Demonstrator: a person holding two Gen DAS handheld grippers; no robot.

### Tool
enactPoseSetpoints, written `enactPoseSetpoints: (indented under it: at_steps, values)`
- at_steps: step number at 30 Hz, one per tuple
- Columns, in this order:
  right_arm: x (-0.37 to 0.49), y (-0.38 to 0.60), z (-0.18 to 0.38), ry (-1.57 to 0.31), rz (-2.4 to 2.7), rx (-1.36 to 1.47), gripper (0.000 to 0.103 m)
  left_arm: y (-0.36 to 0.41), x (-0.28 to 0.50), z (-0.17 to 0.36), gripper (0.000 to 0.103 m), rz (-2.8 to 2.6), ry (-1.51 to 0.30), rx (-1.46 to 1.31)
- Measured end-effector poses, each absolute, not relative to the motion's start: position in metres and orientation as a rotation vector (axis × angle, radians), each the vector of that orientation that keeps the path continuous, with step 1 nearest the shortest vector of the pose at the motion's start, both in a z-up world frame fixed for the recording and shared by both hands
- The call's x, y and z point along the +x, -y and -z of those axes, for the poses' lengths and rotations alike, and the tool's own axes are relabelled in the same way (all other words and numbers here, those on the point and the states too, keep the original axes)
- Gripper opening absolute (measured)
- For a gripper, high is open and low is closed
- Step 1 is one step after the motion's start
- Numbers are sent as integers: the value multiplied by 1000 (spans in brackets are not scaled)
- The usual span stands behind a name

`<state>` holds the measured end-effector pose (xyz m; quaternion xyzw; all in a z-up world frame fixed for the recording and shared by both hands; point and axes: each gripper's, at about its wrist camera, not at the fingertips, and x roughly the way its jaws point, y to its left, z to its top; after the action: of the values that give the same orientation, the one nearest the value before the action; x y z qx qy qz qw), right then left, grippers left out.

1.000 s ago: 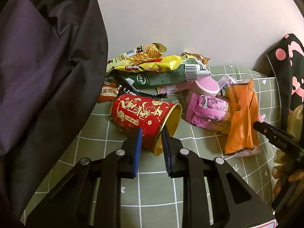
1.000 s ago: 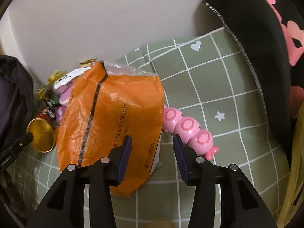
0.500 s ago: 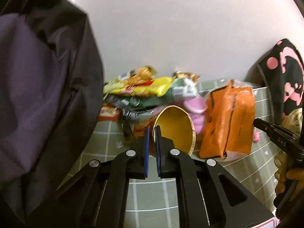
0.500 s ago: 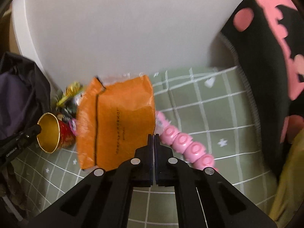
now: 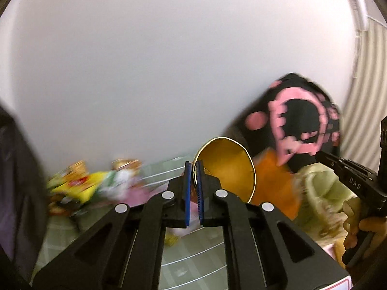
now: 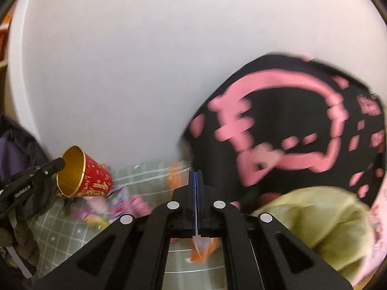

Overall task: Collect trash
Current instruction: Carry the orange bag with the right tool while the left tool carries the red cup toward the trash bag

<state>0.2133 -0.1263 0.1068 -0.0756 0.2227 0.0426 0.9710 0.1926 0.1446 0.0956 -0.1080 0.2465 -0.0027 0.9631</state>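
Observation:
My left gripper (image 5: 193,166) is shut on the rim of the red paper cup (image 5: 229,166) with a gold inside and holds it up above the green checked cover (image 5: 193,261); the cup also shows in the right wrist view (image 6: 82,176). My right gripper (image 6: 195,176) is shut on the orange snack bag (image 6: 202,249), which hangs below the jaws; the bag shows in the left wrist view (image 5: 275,183). A blurred heap of wrappers (image 5: 92,183) lies at the left by the wall.
A black cushion with pink print (image 6: 290,130) leans on the white wall at the right. A yellow-green cloth (image 6: 321,222) lies below it. A dark purple jacket (image 6: 17,149) is at the left. Pink wrappers and a pink toy (image 6: 125,203) lie on the cover.
Both grippers have risen and tilted up towards the wall. The left carries the cup up off the cover; the right lifts the orange bag, which now hangs under its jaws.

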Motion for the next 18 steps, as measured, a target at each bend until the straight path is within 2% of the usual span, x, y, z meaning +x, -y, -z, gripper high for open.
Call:
enactPoseSetpoints:
  at_steps: [3,8,13,18]
  values:
    - [197,148,-138,-405,-1,-159,3,-120,208,-109,4,99,-480,-187]
    - [184,166,-139,-446,47,-166,3,-98,228,-112,4,206,-488,-140]
    - [176,161,-84,-567,29,-103,3,-111,239,-87,4,221,-560,-179]
    - [159,154,-1,-670,-2,-32,4,-119,246,-52,4,210,-628,-198]
